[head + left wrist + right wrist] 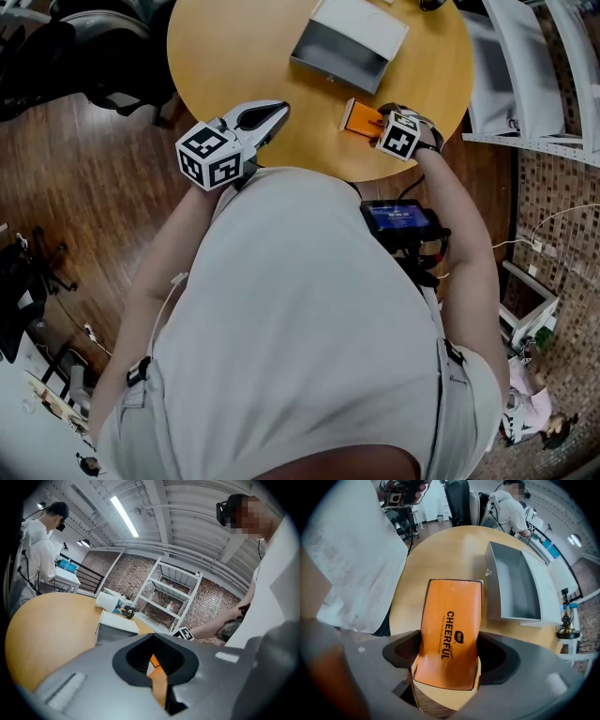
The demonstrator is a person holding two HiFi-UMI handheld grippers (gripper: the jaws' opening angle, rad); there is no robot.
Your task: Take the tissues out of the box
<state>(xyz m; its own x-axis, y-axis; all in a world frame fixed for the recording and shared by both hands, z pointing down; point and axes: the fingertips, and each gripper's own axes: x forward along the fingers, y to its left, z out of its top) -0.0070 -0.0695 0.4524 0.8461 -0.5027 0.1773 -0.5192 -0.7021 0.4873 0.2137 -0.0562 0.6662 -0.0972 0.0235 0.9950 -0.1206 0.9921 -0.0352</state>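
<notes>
An orange tissue pack (357,117) lies flat near the front edge of the round wooden table (234,56). My right gripper (376,121) reaches over that edge, its jaws standing wide against the long sides of the pack (451,630), one on each side. No gap shows at either pad in the right gripper view (449,641). The open grey box (339,58) with its white lid stands just beyond, and its inside (513,581) looks empty. My left gripper (275,114) hovers at the table's near left edge, shut and holding nothing (152,638).
Black office chairs (103,47) stand left of the table and a white shelf frame (534,84) stands to its right. Other people work at benches in the background. Small items (123,611) lie past the box.
</notes>
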